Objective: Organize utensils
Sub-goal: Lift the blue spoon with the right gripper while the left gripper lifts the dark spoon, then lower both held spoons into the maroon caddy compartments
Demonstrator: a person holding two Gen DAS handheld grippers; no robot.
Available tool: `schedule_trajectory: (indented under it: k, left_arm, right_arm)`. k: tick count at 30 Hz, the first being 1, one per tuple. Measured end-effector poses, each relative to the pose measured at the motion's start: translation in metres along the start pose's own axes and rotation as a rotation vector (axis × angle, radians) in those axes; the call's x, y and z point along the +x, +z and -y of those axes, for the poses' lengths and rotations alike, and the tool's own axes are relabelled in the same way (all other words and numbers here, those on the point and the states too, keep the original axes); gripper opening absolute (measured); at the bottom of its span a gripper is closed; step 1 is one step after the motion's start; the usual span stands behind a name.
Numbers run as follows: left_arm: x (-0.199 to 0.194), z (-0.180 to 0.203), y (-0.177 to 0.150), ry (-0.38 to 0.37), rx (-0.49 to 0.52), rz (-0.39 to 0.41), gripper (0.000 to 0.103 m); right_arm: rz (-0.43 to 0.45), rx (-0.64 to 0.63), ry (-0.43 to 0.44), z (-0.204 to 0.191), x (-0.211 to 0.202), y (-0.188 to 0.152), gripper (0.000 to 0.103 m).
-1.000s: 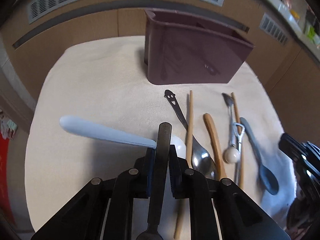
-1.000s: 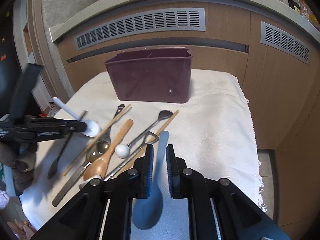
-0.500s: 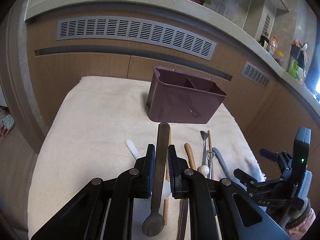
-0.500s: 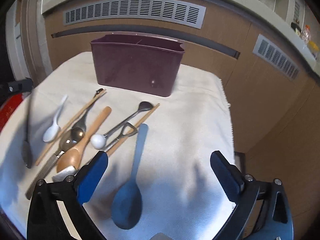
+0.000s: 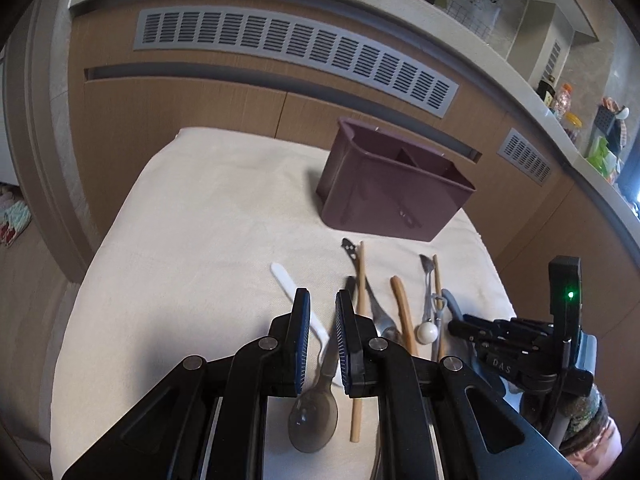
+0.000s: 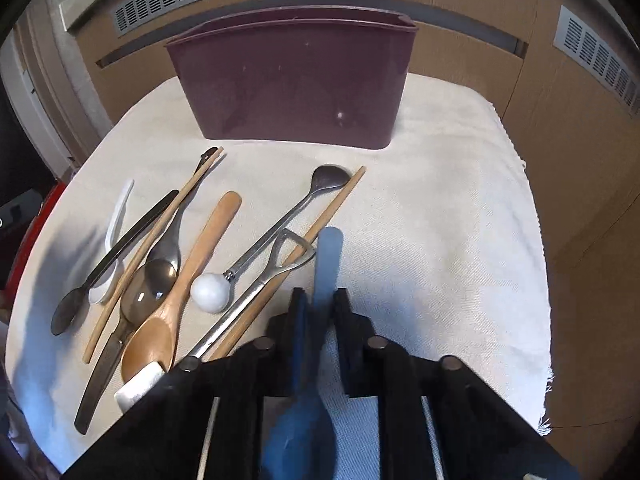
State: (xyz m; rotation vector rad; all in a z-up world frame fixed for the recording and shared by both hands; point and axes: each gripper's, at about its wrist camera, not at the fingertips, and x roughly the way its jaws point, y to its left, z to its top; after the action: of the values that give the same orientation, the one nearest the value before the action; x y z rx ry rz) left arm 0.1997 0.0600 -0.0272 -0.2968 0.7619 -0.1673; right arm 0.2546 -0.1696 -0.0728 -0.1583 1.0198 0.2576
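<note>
A maroon divided holder (image 5: 384, 200) (image 6: 288, 88) stands at the back of the cloth. My left gripper (image 5: 322, 300) hovers above the utensil row, shut to a narrow slot with nothing in it. A dark spoon (image 5: 314, 424) (image 6: 66, 314) lies on the cloth beneath it, across a white spoon. My right gripper (image 6: 320, 294) (image 5: 456, 324) is low over the cloth, and its jaws have closed on the handle of the blue-grey spoon (image 6: 330, 248). That spoon still rests on the cloth, its bowl partly hidden under the gripper.
Left of the blue-grey spoon lie a shovel-handled utensil (image 6: 288, 248), a ball-ended spoon (image 6: 210, 292), a wooden spoon (image 6: 200, 256), a steel spoon (image 6: 158, 276), chopsticks (image 6: 160, 232), a knife (image 6: 100, 376) and the white spoon (image 6: 120, 208). The cream cloth (image 6: 440, 220) ends in a fringe at right. Wooden cabinets stand behind.
The left gripper no longer holds the dark spoon, which now lies on the cloth by the white spoon. The right gripper dropped lower and went from wide open to shut on the blue-grey spoon's handle.
</note>
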Motion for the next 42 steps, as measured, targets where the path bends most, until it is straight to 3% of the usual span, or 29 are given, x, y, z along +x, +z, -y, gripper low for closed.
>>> schedule_trajectory:
  k: [6,11,17,21,26,29,32,38,42]
  left_arm:
    - [0.014,0.002,-0.002,0.013,0.051,-0.078,0.015]
    - [0.049,0.029,0.002,-0.018,0.260,-0.259,0.019]
    - [0.088,0.057,0.008,0.055,0.475,-0.415,0.020]
    - [0.116,0.062,0.007,0.103,0.507,-0.512,0.020]
    - [0.126,0.069,0.013,0.093,0.490,-0.546,0.018]
    - [0.123,0.063,0.014,0.093,0.422,-0.505,0.013]
    - [0.101,0.057,0.013,0.109,0.358,-0.344,0.012]
    - [0.041,0.048,0.002,0.015,0.149,-0.094,0.012]
    - [0.013,0.048,0.007,-0.030,0.115,-0.017,0.012]
  right_arm:
    - [0.057,0.000,0.007,0.004,-0.025,0.000,0.010]
    - [0.121,0.009,0.030,0.004,-0.046,-0.004,0.010]
    - [0.139,0.027,0.065,0.007,-0.052,-0.011,0.010]
    - [0.139,0.027,0.079,0.010,-0.049,-0.014,0.010]
    - [0.141,0.050,0.088,0.015,-0.043,-0.015,0.010]
    - [0.149,0.067,0.092,0.015,-0.043,-0.015,0.010]
    - [0.173,0.074,0.090,0.015,-0.049,-0.017,0.010]
    - [0.217,0.091,0.083,0.013,-0.071,-0.020,0.010]
    - [0.257,0.096,0.093,0.009,-0.087,-0.020,0.010]
